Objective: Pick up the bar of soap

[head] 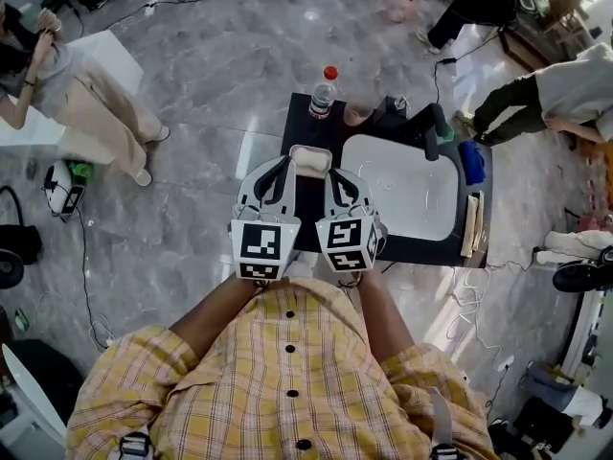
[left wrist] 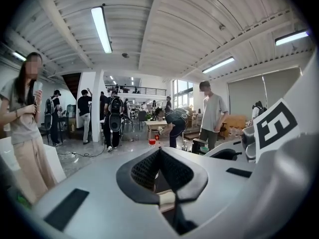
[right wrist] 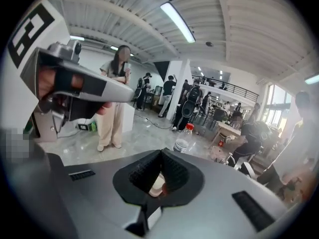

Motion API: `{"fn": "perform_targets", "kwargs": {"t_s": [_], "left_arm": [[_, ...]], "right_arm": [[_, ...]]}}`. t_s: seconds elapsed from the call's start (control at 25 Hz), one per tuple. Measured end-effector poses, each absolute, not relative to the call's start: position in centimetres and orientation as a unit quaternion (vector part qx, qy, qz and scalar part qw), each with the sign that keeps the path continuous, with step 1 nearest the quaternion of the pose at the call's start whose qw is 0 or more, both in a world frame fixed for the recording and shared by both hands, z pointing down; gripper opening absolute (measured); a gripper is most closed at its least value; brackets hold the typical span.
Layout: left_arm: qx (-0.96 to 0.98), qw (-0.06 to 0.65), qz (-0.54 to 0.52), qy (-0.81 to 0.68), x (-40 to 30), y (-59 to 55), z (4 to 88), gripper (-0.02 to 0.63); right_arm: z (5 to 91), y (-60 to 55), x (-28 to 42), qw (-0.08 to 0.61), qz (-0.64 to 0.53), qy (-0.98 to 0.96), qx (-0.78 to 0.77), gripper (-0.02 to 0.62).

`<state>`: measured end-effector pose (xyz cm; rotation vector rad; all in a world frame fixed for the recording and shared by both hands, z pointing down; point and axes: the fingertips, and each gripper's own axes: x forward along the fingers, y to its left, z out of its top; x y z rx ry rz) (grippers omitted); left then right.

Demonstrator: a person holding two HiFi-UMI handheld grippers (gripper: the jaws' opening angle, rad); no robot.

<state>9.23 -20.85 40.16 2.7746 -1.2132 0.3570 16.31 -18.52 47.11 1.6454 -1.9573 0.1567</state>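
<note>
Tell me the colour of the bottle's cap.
The bottle cap is red, clearest in the head view.

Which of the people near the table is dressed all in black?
The person at the head view's top right; the left bystander wears beige, the right bystander a white top.

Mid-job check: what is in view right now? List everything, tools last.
soap: one, cream, on the table's left part, just past the tool tips
bottle: one, clear with a red cap, table's far edge
basin: one, white, right of the soap
tap: one, dark, basin's far side
blue item: one, right of the basin
table: one, black
bystanders: several, around the floor, one at the left
left tool, right tool: two, grey with marker cubes, both shut, empty, side by side
</note>
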Motion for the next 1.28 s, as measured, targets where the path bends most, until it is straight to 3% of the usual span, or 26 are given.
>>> {"fn": "perform_targets", "kwargs": {"t_s": [0.44,0.72,0.96,1.08,1.28], "left_arm": [[0.905,0.054,0.135,-0.399,8.9,-22.4,41.4,0.011],[0.897,0.057,0.141,-0.415,7.5,-23.2,41.7,0.01],[0.893,0.061,0.146,-0.422,6.9,-24.2,42.2,0.011],[0.89,0.063,0.146,-0.427,6.4,-24.7,42.3,0.011],[0.885,0.068,0.146,-0.436,5.8,-25.9,42.6,0.011]], "right_arm": [[55.8,-21.6,15.6,0.479,0.002,-0.765,0.43,0.018],[60.1,-22.7,15.2,0.554,0.0,-0.759,0.341,0.019],[61.8,-24.0,15.2,0.572,0.013,-0.761,0.306,0.023],[62.9,-24.2,15.3,0.589,0.029,-0.757,0.281,0.095],[64.5,-24.6,15.5,0.612,0.046,-0.75,0.248,0.157]]}}
